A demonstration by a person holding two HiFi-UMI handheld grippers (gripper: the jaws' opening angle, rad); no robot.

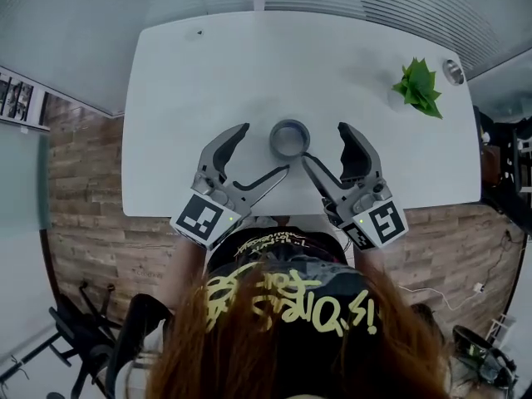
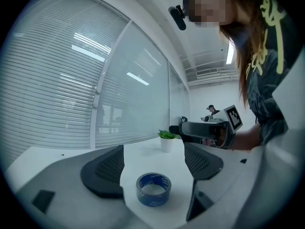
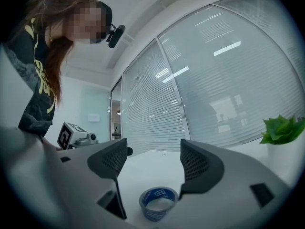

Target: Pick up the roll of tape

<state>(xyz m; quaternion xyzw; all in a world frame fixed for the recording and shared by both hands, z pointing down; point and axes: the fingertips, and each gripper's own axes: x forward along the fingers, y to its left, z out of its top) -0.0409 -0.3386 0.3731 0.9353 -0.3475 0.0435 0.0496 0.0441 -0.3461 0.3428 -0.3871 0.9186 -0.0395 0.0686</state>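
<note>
Long reddish-brown hair (image 1: 274,364) falls over a person's black T-shirt (image 1: 249,252) printed with yellow graffiti-style lettering; a small black head camera (image 2: 178,17) sits above. The left hand-held gripper (image 1: 265,148) and right hand-held gripper (image 1: 323,142) are grey, with black dimpled pads (image 2: 110,166), black-and-white marker cubes (image 1: 204,217) and tiny green lights.

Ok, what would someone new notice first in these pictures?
A blue roll of tape lies flat near the front middle of the white table. The grey left gripper and right gripper flank it, jaws apart, neither gripping it. A small green potted plant stands at the far right corner.
</note>
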